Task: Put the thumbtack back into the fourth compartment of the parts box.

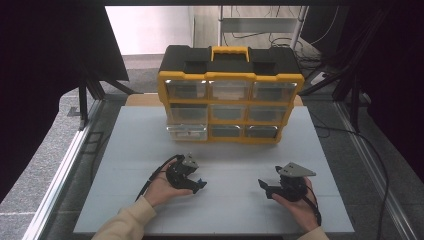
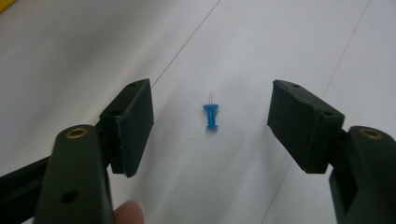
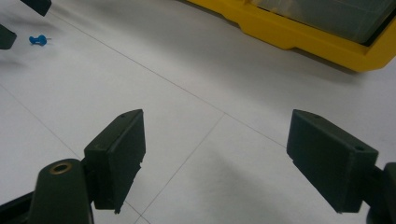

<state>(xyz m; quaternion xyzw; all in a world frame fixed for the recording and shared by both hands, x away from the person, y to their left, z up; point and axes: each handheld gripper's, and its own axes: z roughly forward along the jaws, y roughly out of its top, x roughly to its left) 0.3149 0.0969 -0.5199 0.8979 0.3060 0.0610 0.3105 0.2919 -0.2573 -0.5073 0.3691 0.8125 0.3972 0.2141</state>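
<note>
One blue pushpin [image 2: 211,116] lies on its side on the white table [image 2: 280,37], between the wide-spread jaws of your left gripper [image 2: 211,126] and touching neither. In the high view it is just a blue speck [image 1: 200,182] at that gripper's [image 1: 197,184] tips. Your right gripper [image 3: 238,158] also gapes open, holding nothing, over bare table well apart from the pin [image 3: 38,40]. Its view catches the yellow organizer's [image 3: 299,35] base; the high view shows the nine clear drawers [image 1: 229,89].

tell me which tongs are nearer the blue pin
Left. The left tongs are open with the pin lying on the table between their jaws. The right tongs are open too, well off to the pin's right.
</note>
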